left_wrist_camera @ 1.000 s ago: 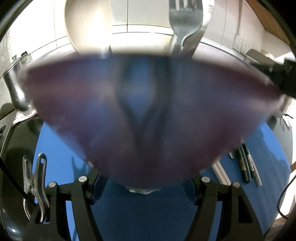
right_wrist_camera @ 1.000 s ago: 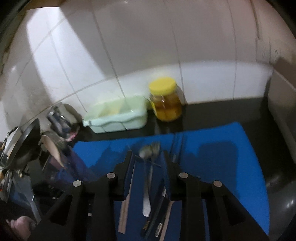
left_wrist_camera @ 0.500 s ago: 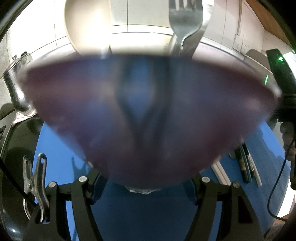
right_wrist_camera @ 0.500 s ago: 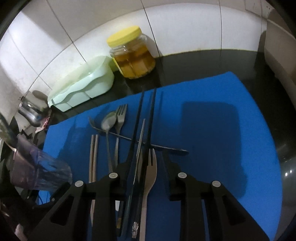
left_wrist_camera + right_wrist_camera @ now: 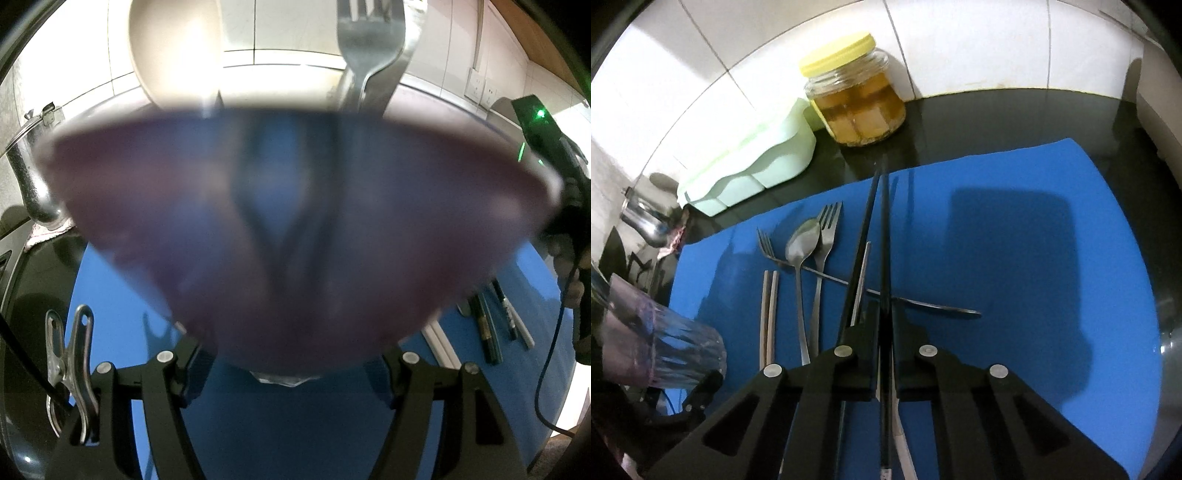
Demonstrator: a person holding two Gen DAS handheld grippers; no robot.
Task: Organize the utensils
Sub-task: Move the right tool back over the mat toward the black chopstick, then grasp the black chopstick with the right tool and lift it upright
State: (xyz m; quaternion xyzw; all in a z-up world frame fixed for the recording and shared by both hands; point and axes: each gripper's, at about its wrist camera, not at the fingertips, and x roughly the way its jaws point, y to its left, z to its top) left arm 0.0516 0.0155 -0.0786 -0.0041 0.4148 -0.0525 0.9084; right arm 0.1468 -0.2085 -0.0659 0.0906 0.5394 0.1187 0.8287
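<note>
A white tiled wall (image 5: 960,48) is seen behind a glossy black desk (image 5: 997,118), on which bright light is reflected.

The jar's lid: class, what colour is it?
Yellow; the jar's lid shows best in the right wrist view.

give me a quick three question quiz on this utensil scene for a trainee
1. True or false: the right tool is shut on a black chopstick.
2. What does the left tool hold?
A. a jar
B. a glass cup with utensils in it
C. a green tray
3. Fill in: the jar behind the blue mat has a ____ lid.

Key:
1. True. Its fingers are closed on the chopstick's lower part.
2. B. A metal fork and a pale spoon stick out above the rim.
3. Yellow.
</note>
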